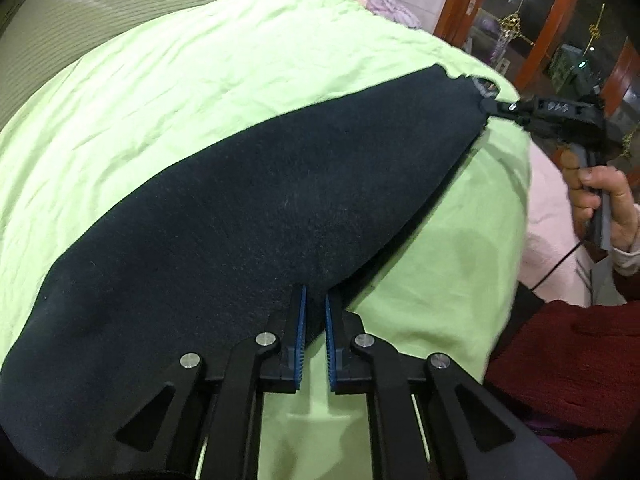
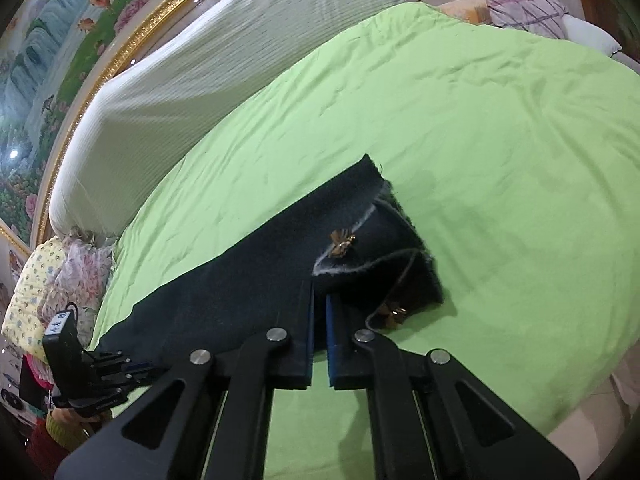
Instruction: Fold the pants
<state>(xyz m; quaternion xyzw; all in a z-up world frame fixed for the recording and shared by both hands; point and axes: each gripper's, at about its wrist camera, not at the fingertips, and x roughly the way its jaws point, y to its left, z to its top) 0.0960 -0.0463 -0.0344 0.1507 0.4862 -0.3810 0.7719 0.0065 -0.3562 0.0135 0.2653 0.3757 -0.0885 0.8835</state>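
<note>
Dark navy pants (image 1: 248, 208) lie stretched across a light green bedsheet (image 1: 200, 72). My left gripper (image 1: 315, 300) is shut on the near edge of the pants. My right gripper (image 1: 490, 105) shows at the far end in the left wrist view, shut on the pants' other end. In the right wrist view my right gripper (image 2: 319, 302) pinches the pants (image 2: 248, 280) by the waist, where gold bow ornaments (image 2: 341, 244) and a fuzzy lining show. The left gripper (image 2: 132, 374) shows at the lower left, holding the far end.
A white ribbed headboard cushion (image 2: 208, 56) and a gold-framed mural (image 2: 60, 40) run along the bed's far side. Floral pillows (image 2: 60, 276) lie at one end, a patterned pillow (image 2: 520, 0) at the other. A wooden glass cabinet (image 1: 540, 20) stands beyond the bed. A hand (image 1: 600, 196) holds the right gripper.
</note>
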